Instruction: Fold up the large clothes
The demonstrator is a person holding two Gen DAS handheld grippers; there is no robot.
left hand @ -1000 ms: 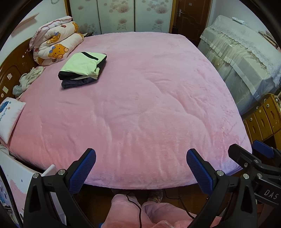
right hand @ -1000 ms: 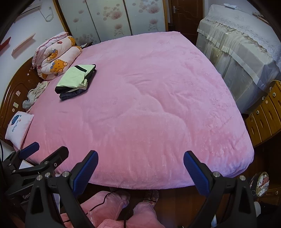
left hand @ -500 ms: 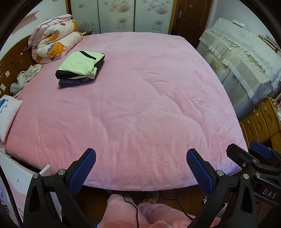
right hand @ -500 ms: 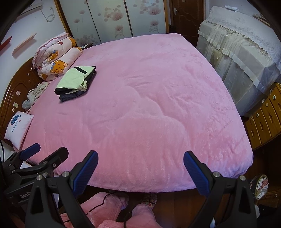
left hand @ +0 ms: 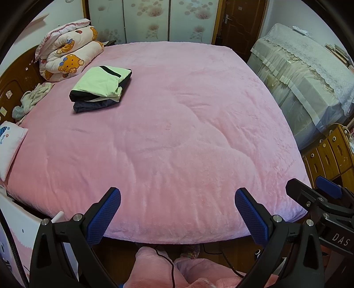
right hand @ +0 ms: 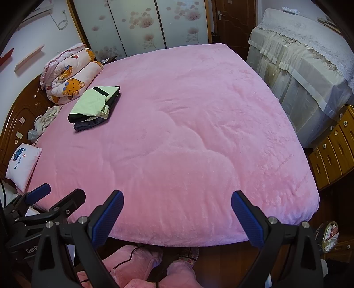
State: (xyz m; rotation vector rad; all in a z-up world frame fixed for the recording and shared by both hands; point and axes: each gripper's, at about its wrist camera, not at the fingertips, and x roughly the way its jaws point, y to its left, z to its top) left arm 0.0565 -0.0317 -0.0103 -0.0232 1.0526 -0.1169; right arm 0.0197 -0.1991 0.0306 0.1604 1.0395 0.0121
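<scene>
— What do we see ahead of the jaws?

— We see a bed (left hand: pixel 177 137) under a pink plush blanket, with a dark wooden headboard (right hand: pixel 13 124) at far left.

— And beyond it?

— We find a wardrobe (left hand: pixel 168 20) with flowered sliding panels and a brown door (left hand: pixel 240 24) beside it.

— To the right?

— We note furniture under a lace cover (right hand: pixel 309 48) and wooden drawers (right hand: pixel 331 150) nearer us, on a dark wooden floor (right hand: pixel 221 261).
</scene>
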